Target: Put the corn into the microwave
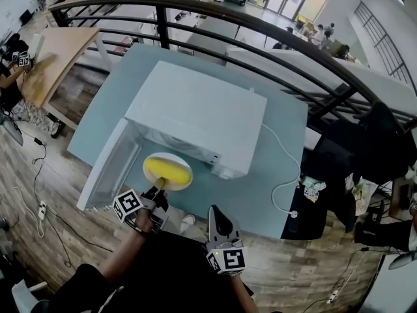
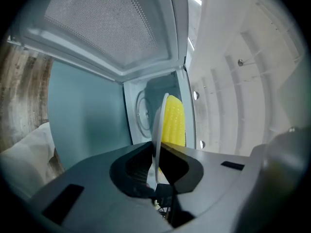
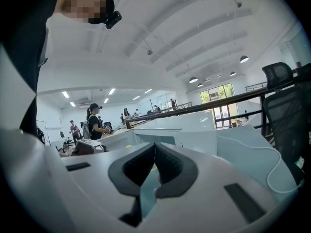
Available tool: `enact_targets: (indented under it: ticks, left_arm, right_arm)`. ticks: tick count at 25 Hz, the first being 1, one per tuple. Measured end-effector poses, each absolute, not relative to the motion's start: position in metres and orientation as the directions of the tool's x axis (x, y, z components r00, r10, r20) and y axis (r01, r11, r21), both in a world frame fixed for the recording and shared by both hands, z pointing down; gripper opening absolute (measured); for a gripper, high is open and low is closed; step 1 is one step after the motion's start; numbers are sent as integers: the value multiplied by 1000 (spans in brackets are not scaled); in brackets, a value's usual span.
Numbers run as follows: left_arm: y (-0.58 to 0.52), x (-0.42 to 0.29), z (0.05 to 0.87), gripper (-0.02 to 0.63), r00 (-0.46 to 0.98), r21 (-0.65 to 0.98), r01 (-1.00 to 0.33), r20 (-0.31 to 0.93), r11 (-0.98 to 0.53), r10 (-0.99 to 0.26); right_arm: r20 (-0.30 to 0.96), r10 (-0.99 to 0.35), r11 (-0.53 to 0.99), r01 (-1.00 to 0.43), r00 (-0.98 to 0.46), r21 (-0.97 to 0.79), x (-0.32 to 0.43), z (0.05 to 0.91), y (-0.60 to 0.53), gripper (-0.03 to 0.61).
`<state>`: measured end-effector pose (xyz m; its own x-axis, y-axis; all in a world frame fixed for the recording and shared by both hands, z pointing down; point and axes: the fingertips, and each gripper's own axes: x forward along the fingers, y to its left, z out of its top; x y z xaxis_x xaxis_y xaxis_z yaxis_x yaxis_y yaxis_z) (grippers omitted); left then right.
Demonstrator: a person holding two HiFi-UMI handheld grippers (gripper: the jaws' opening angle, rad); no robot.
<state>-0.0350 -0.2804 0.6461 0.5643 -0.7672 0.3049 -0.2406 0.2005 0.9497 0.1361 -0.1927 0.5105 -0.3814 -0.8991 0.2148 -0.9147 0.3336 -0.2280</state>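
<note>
A yellow cob of corn (image 1: 167, 169) lies on a white plate (image 1: 168, 155), held just in front of the white microwave (image 1: 202, 109). The microwave door (image 1: 107, 171) is swung open to the left. My left gripper (image 1: 158, 188) is shut on the plate's near rim. In the left gripper view the plate (image 2: 158, 130) shows edge-on between the jaws, the corn (image 2: 174, 123) rests on it, and the oven's turntable (image 2: 142, 113) lies beyond. My right gripper (image 1: 217, 212) hovers at the table's near edge, shut and empty; its tips (image 3: 154, 147) meet.
The microwave stands on a blue-grey table (image 1: 273, 175), with a white power cable (image 1: 287, 175) running off to the right. A black railing (image 1: 260, 25) curves behind the table. A black chair (image 1: 371, 142) stands at the right and a wooden table (image 1: 58, 51) at the far left.
</note>
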Motion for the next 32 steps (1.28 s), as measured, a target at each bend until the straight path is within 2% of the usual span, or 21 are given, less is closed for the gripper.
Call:
enact_targets:
  ticks: [11,32]
  left_arm:
    - [-310,-39,668,26,537,942,-236,333,240,-775]
    - [-368,-27,711,28,532,920,-257,389,295,-752]
  right_arm:
    - [226,-862,401,-882,-454,-247,107,510,-216,9]
    - [256,-861,368,-887,-438,-280,109,523,-239,9]
